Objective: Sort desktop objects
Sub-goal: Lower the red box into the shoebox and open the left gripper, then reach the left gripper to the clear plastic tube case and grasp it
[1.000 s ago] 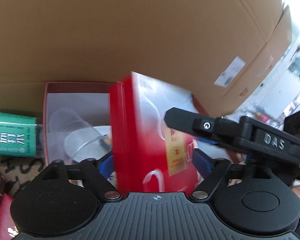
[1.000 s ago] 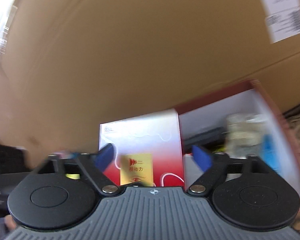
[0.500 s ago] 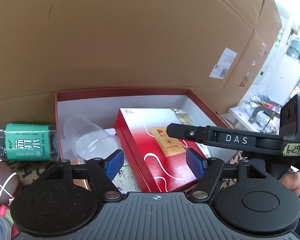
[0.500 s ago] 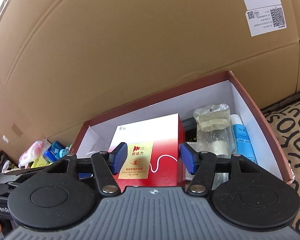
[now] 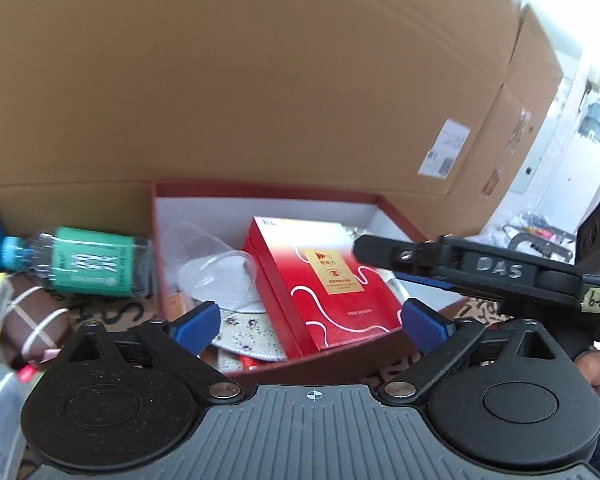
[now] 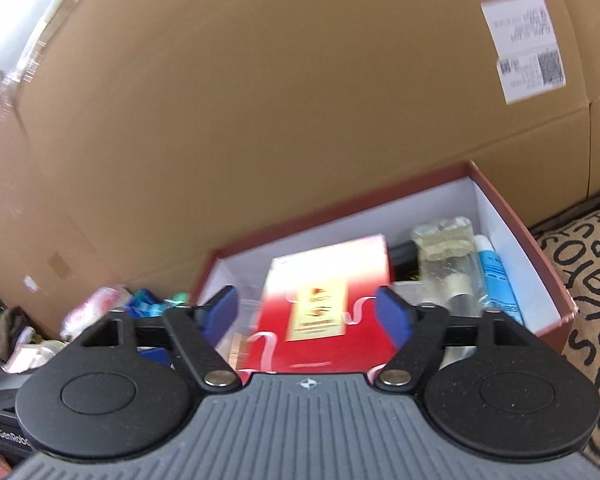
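A red and white flat box (image 5: 324,280) lies tilted inside the open red storage box (image 5: 260,190), next to a clear plastic cup (image 5: 212,264). My left gripper (image 5: 311,322) is open just in front of the storage box's near wall, holding nothing. My right gripper (image 5: 400,268) reaches in from the right, level with the flat box's right edge. In the right wrist view the right gripper (image 6: 307,312) is open, and the flat box (image 6: 320,316) shows between and beyond its fingers, apart from them. The storage box (image 6: 340,204) also holds a clear pouch (image 6: 444,256) and a blue tube (image 6: 496,280).
A tall cardboard carton wall (image 5: 260,80) stands right behind the storage box. Left of it lie a green-labelled water bottle (image 5: 88,266) and a brown ball with white bands (image 5: 28,320). Patterned cloth (image 6: 592,280) covers the surface on the right. Small packets (image 6: 100,304) pile up at the left.
One second ago the flat box stood upright between the left gripper's fingers. It now lies in the storage box. Both grippers have drawn back, and the left has opened wider.
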The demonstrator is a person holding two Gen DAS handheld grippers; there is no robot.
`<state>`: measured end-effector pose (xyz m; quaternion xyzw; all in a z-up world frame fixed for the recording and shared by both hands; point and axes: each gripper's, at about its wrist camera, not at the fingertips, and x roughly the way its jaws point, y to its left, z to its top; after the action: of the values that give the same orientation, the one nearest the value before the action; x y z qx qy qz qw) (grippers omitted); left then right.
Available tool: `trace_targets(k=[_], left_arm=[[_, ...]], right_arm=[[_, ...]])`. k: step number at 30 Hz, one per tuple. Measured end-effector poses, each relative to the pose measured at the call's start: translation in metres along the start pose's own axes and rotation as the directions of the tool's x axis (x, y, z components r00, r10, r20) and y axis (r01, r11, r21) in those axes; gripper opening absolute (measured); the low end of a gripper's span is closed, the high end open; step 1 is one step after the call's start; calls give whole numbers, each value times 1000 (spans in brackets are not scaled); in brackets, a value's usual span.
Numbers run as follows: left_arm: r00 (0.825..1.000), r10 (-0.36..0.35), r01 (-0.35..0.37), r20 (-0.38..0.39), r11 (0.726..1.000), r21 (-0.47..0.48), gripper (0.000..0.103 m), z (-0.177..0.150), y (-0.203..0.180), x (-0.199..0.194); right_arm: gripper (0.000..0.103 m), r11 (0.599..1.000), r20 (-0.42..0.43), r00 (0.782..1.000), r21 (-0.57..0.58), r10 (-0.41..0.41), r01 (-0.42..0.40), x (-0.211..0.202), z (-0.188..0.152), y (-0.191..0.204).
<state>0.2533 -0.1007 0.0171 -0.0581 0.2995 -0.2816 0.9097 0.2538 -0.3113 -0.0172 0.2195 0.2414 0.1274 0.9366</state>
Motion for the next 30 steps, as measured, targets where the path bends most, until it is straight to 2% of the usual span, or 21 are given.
trace_targets(k=[4,8,12,17,20,23,27,30], left_arm=[[997,67,-68,46,997,34,103,-15,3,-41],[976,198,-204,91,977,62,103,-43,12,-82],[946,305,-310,105,950,31,103,-74,28,-120],[925,367,-364,100,930,-45,103,-102,48,-156],[910,402,-398,105,915,-61,103,-113,57,-169],[896,434,-426,98,900,-92,103,-122,68,-178],[890,448,-435,84,890,-138,103,-133,86,-185],[891,448,-434,73,888,-153,103,-136,97,-184]], right_arm=[[98,999,73,997,-27,37,-35,-25,-7,26],[101,992,96,990,-83,105,-97,-52,-18,47],[101,978,76,987,-166,144,-130,-60,-40,77],[102,954,24,984,-250,177,-166,-66,-68,111],[102,943,-52,983,-276,176,-183,-64,-84,128],[102,942,-113,987,-304,115,-145,-61,-101,141],[102,950,-172,984,-295,55,-105,-58,-119,150],[102,965,-158,987,-257,17,-57,-56,-126,152]])
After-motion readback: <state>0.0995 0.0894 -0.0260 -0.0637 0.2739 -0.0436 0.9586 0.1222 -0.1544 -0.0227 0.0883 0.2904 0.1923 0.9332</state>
